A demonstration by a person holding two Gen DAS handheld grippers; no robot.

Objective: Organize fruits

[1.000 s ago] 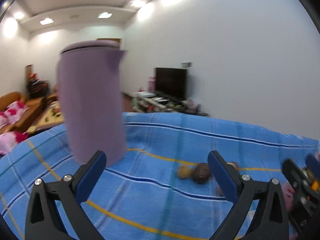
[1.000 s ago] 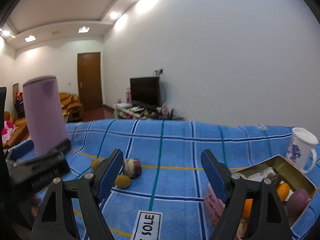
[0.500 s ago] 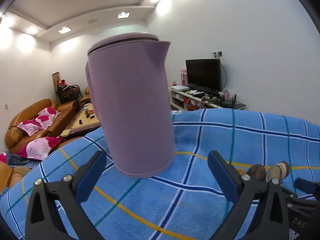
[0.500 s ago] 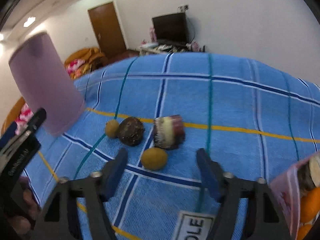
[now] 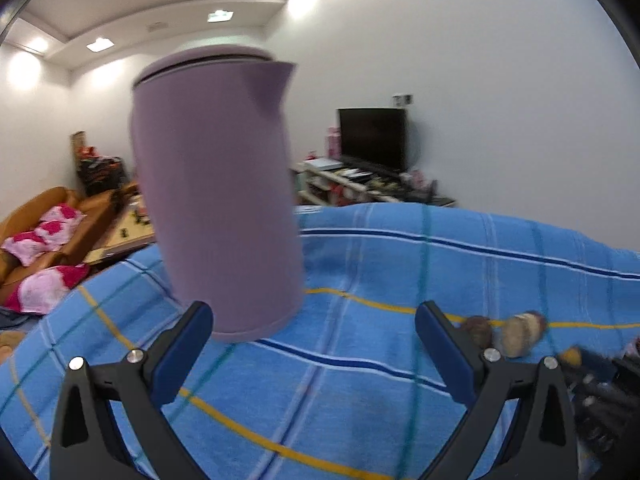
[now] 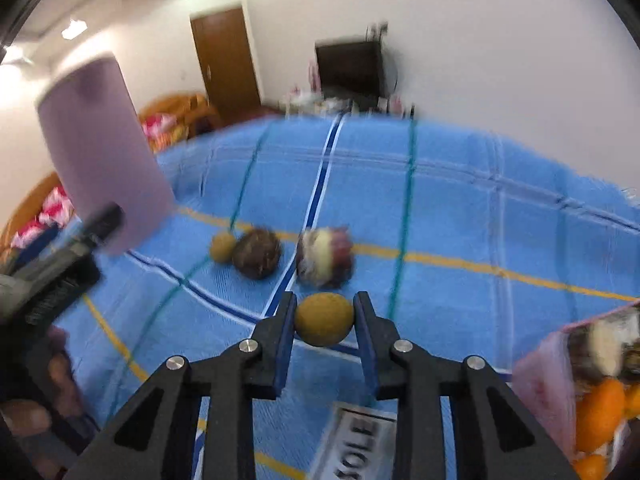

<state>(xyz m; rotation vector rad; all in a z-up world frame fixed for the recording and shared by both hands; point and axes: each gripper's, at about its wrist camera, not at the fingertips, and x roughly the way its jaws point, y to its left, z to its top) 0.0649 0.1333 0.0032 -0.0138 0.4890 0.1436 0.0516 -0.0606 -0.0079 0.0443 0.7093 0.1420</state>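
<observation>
My right gripper (image 6: 324,320) is shut on a small round yellow-brown fruit (image 6: 323,319) just above the blue plaid cloth (image 6: 460,208). Behind it lie a dark brown round fruit (image 6: 257,253), a smaller yellow-brown fruit (image 6: 222,246) and a purple-and-cream cut fruit (image 6: 325,257). A container (image 6: 600,392) at the right edge holds oranges and other fruit. My left gripper (image 5: 314,344) is open and empty over the cloth. The fruits show blurred in the left wrist view (image 5: 516,332).
A tall purple kettle (image 5: 218,196) stands on the cloth at the left, close to my left gripper; it also shows in the right wrist view (image 6: 100,152). A white label (image 6: 352,440) lies on the cloth below my right gripper. A room with sofa and TV lies beyond.
My right gripper moved down and forward and closed on the near yellow-brown fruit. My left gripper swung slightly, staying open near the kettle.
</observation>
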